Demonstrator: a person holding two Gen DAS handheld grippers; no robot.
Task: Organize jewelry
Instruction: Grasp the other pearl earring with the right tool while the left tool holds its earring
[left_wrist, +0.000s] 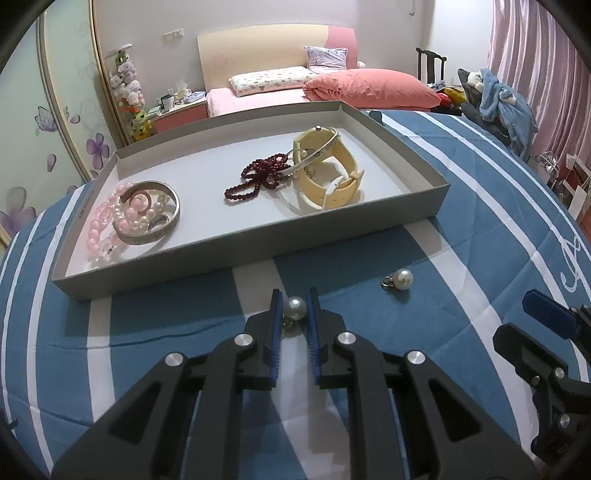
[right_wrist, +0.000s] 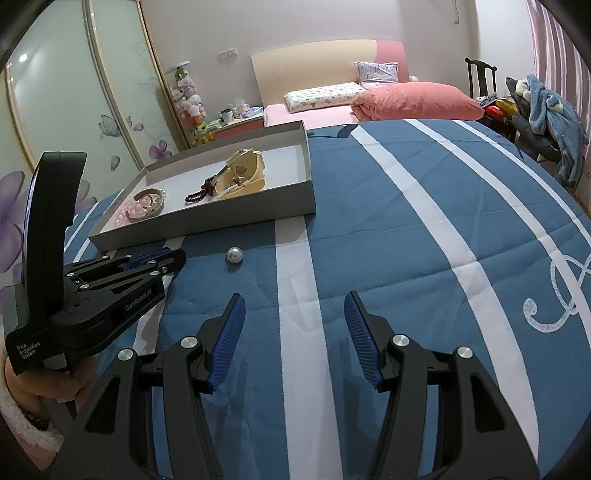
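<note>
My left gripper (left_wrist: 294, 301) rests on the blue striped cloth, shut on a pearl earring (left_wrist: 294, 306) whose small metal hook trails back between the pads. A second pearl earring (left_wrist: 400, 279) lies loose on the cloth to its right, also visible as the second pearl earring (right_wrist: 234, 254) in the right wrist view. There the left gripper (right_wrist: 176, 257) shows from the side and hides the pearl it holds. My right gripper (right_wrist: 293, 306) hovers open over the cloth with nothing between its fingers.
Beyond the grippers, a shallow grey tray (left_wrist: 240, 254) holds a pink bead bracelet (left_wrist: 96, 225), a silver bangle (left_wrist: 155, 212), dark red beads (left_wrist: 258, 177) and a cream watch (left_wrist: 332, 173). A bed with pink bedding (left_wrist: 365, 88) stands behind.
</note>
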